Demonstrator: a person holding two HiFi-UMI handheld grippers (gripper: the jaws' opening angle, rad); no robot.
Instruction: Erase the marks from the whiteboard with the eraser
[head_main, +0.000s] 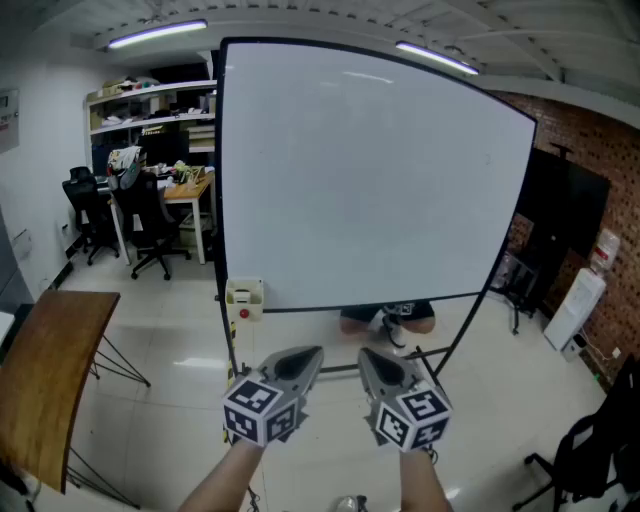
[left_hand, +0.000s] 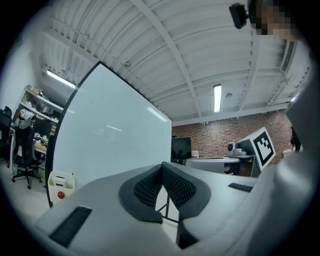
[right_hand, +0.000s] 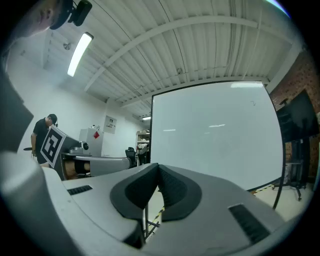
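The big whiteboard (head_main: 370, 180) stands on a black frame straight ahead, and its face looks almost blank. One tiny faint mark (head_main: 488, 157) shows near its upper right; it also shows as a small faint mark (right_hand: 252, 103) in the right gripper view. A small white box (head_main: 245, 297) with a red dot hangs at the board's lower left corner. I see no eraser plainly. My left gripper (head_main: 310, 357) and right gripper (head_main: 370, 358) hover side by side below the board, both shut and empty. In their own views the left gripper (left_hand: 162, 167) and right gripper (right_hand: 158, 167) show tips touching.
A wooden table (head_main: 50, 370) stands at the left. Office chairs (head_main: 150, 225), a desk and shelves fill the back left. At the right are a black screen (head_main: 565, 210) by the brick wall, a white dispenser (head_main: 578, 305) and a black chair (head_main: 600, 440). Someone's shoes (head_main: 390, 318) show under the board.
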